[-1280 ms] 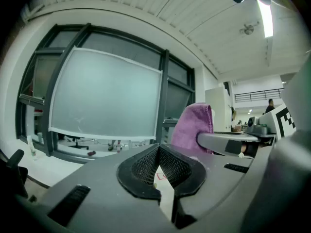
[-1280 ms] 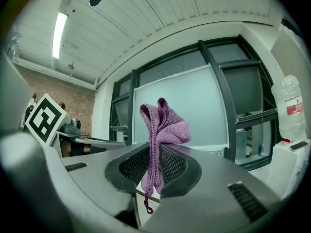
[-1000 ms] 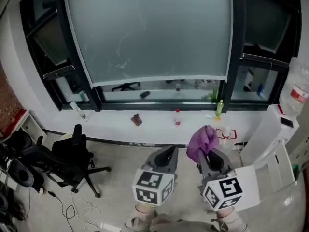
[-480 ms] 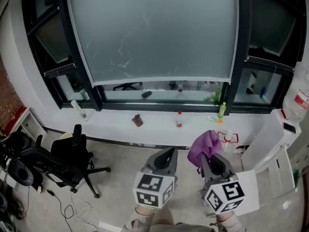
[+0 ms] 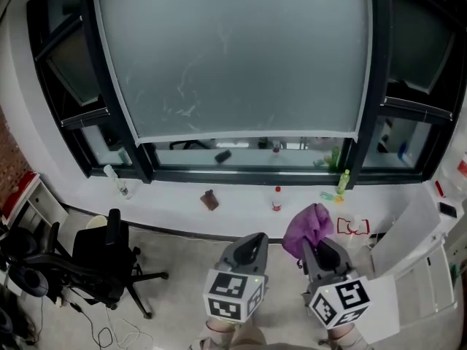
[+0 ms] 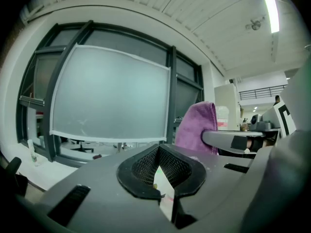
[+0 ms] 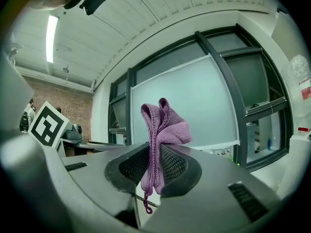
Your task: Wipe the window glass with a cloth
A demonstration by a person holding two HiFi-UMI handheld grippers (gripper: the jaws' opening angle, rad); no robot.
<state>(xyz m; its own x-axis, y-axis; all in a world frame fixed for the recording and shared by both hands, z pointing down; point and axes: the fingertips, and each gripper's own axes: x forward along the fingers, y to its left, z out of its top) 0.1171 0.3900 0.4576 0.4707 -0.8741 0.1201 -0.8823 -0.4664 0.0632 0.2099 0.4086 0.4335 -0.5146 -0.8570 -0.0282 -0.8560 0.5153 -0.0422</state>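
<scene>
Cloth (image 5: 308, 225) slightly lower, in right claw (image 7: 154, 168)

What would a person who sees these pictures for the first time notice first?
Probably the purple cloth, pinched upright in the right hand-held gripper, low and right of centre in the head view. Beyond it, the large frosted window glass with pale smears fills the upper part. The left hand-held gripper is shut and empty.

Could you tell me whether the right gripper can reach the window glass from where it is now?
Probably not yet. The right gripper, shut on the cloth, sits back over the floor, with the white sill between it and the window glass. Nothing blocks the pane; stepping closer should do.
</scene>
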